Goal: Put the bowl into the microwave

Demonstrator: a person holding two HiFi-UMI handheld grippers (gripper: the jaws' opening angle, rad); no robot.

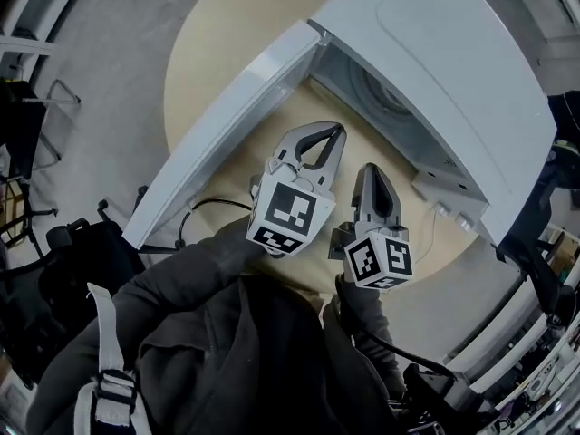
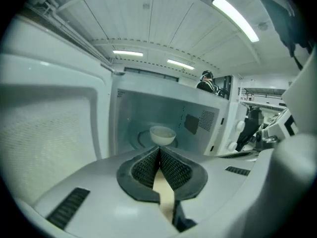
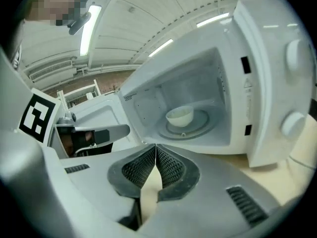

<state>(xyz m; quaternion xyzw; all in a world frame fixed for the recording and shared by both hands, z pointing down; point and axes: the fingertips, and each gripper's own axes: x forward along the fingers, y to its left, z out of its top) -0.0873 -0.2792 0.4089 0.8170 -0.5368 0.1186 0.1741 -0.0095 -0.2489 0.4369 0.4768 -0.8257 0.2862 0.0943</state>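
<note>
Bowl (image 3: 179, 116) sits inside microwave (image 3: 260, 78), door (image 1: 227, 120) wide open

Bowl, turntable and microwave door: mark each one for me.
bowl (image 3: 179, 116), right gripper view, on its outer side wall.
turntable (image 3: 204, 122), right gripper view, on the bare plate right of the bowl.
microwave door (image 1: 222, 134), head view, on the middle of the open panel.

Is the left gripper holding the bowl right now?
No, the bowl sits inside the microwave, and the left gripper is shut and empty.
</note>
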